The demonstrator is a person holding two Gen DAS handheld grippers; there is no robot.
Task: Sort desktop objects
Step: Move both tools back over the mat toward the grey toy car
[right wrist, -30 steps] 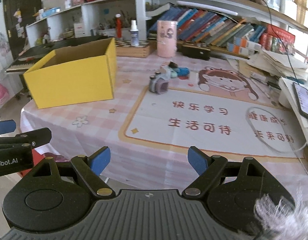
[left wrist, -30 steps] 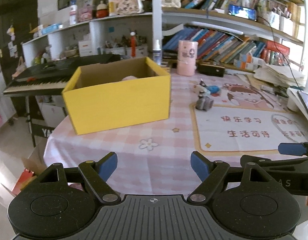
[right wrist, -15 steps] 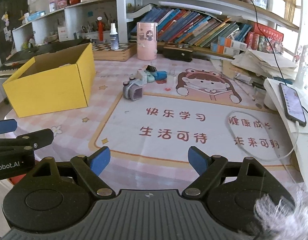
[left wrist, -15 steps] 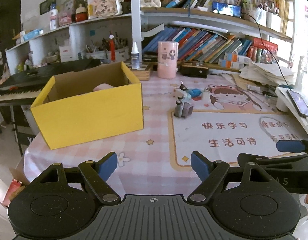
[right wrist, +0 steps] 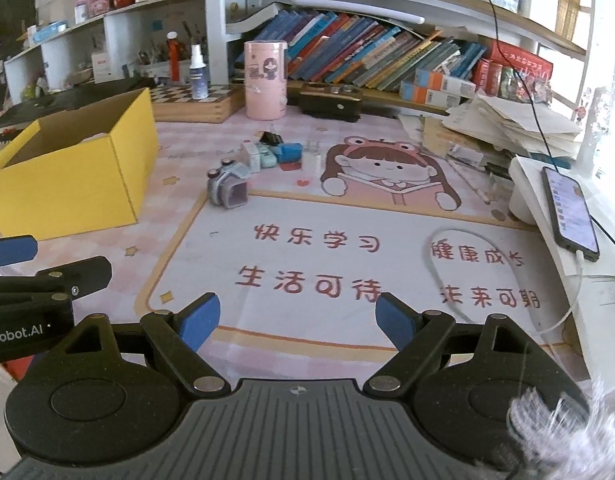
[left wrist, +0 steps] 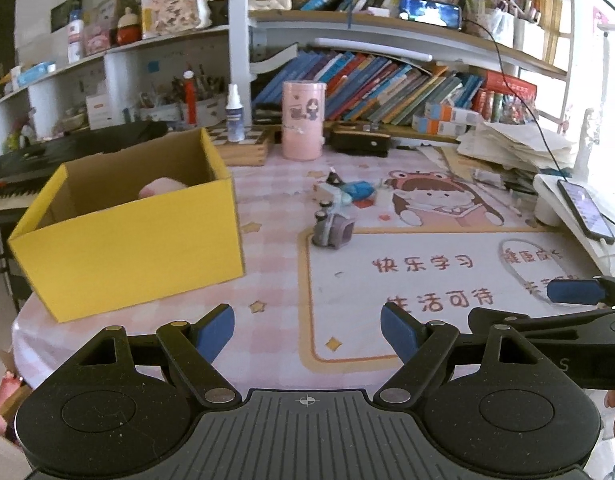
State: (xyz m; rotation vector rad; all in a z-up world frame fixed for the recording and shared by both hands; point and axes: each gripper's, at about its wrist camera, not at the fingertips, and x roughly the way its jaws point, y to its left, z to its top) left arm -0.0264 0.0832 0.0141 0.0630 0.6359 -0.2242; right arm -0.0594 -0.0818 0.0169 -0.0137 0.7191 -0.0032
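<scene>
On the near edge of the checked table point(right wrist: 267, 124), left gripper point(left wrist: 307, 330) and right gripper point(right wrist: 297, 320) are both hanging released, nothing between the blue pads. Yellow box point(left wrist: 123, 236) is sitting far left, something pink point(left wrist: 161, 187) lying inside it. Small grey-purple toy point(right wrist: 227, 190) is standing right of the box at the printed mat's point(right wrist: 347, 264) far-left corner; little blue and white items point(right wrist: 273, 154) are clustering just beyond it.

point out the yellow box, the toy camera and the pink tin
yellow box point(left wrist: 139, 252): left wrist view, on its near front wall.
toy camera point(right wrist: 228, 188): right wrist view, on its body.
pink tin point(right wrist: 265, 80): right wrist view, on its side, at the printed figure.
</scene>
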